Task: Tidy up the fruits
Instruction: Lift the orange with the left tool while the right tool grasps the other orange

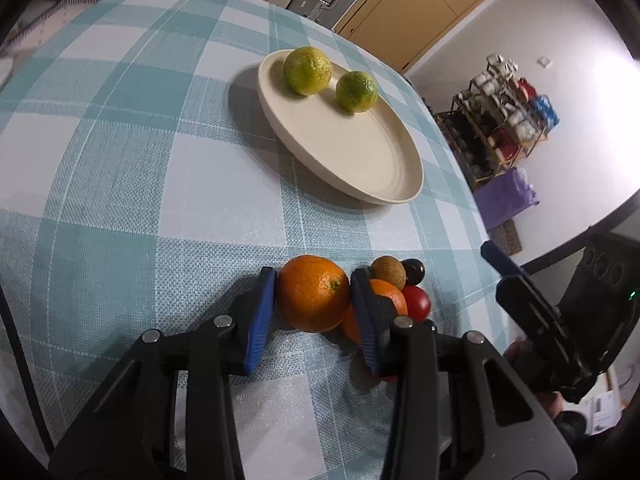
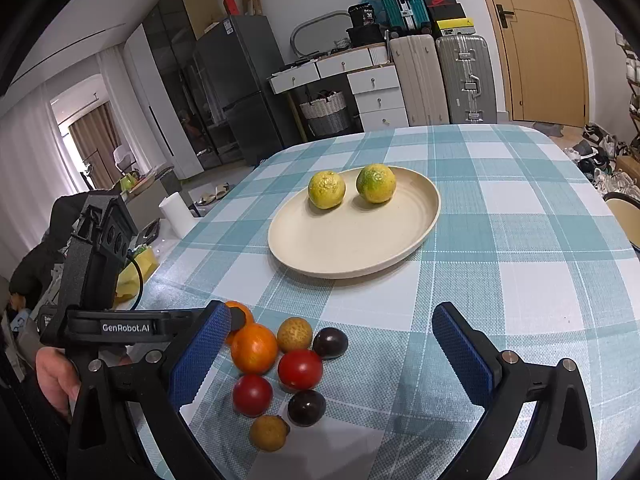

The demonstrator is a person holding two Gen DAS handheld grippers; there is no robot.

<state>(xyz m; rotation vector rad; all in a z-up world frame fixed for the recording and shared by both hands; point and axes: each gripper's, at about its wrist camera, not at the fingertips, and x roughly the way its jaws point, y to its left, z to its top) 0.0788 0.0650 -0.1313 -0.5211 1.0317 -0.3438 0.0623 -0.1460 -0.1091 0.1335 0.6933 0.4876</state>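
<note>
Clamped across the round, firm, glossy orange (image 1: 313, 293) by left gripper (image 1: 316, 312), slippery-looking; right gripper (image 2: 332, 364) apart, idle.

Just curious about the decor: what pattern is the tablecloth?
Teal and white checks on the tablecloth, clearest in the right wrist view.

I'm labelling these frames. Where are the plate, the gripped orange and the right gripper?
plate (image 1: 360, 160): left wrist view, bare middle of the dish.
orange (image 1: 312, 292): left wrist view, middle of its peel.
right gripper (image 2: 332, 360): right wrist view, midway between the open fingertips.
</note>
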